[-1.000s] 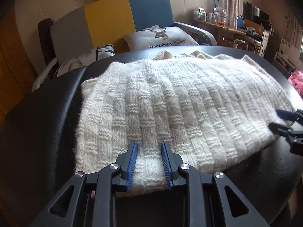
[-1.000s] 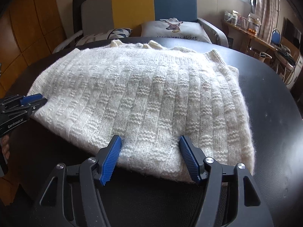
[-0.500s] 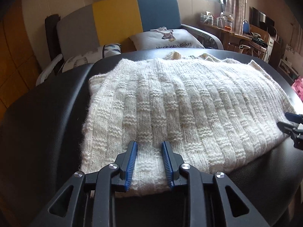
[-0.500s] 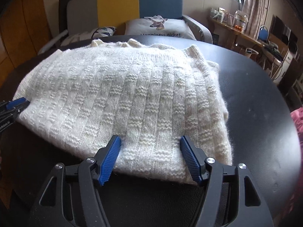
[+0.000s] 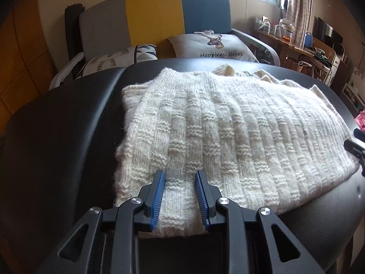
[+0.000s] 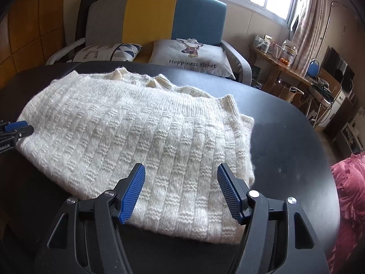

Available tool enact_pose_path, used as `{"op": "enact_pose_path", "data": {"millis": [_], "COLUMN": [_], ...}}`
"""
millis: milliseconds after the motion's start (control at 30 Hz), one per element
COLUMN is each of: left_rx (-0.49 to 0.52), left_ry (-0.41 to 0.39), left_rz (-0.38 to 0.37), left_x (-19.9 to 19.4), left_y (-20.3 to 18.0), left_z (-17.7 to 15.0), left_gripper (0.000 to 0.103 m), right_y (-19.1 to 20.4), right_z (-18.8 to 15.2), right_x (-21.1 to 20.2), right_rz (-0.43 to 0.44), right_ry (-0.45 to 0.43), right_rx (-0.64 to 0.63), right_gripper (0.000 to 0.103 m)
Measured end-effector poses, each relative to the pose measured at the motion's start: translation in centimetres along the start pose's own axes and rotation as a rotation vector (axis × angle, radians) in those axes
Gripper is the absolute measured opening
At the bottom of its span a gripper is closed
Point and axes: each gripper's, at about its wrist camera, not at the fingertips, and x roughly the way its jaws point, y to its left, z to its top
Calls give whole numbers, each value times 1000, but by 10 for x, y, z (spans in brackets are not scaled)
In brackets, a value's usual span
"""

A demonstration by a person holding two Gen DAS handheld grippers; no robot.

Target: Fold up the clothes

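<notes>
A cream knitted sweater [image 5: 228,132] lies folded flat on the black table [image 5: 57,148]. My left gripper [image 5: 179,178] is over the sweater's near left edge. Its blue pads [image 5: 157,196] stand a little apart with a narrow strip of unbunched knit between them. In the right wrist view the left gripper [image 6: 16,129] shows at the sweater's [image 6: 136,132] left side. My right gripper [image 6: 181,171] hangs wide open just above the near right corner, gripping nothing. The left wrist view catches the right gripper [image 5: 355,146] at its right border.
Behind the table stands an armchair [image 6: 148,16] with a grey, yellow and blue back and two cushions [image 6: 194,54]. A pink cloth [image 6: 349,194] lies off the table's right edge. A wooden side table [image 6: 280,66] with jars stands far right.
The right gripper has risen a little above the sweater and, seen from the left wrist, slid toward the picture's right edge. The left view has rolled slightly. The sweater lies unchanged.
</notes>
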Motion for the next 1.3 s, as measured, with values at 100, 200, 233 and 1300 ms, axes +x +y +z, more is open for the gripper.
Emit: {"op": "enact_pose_path", "data": {"millis": [100, 200, 233, 1300], "left_rx": [9, 13, 13, -34], "left_ry": [-5, -11, -12, -36], "left_rz": [10, 17, 17, -28], "left_x": [1, 2, 3, 9], "left_y": [-3, -4, -4, 12], "left_z": [-2, -3, -3, 0], "left_gripper": [28, 28, 28, 30], "right_y": [1, 1, 0, -44], "right_z": [0, -1, -1, -7], "right_x": [4, 7, 8, 51], "right_rz": [-7, -5, -5, 137], "right_ry": [3, 8, 10, 107], "right_rx": [-11, -5, -4, 180], "right_gripper": [69, 69, 69, 69]}}
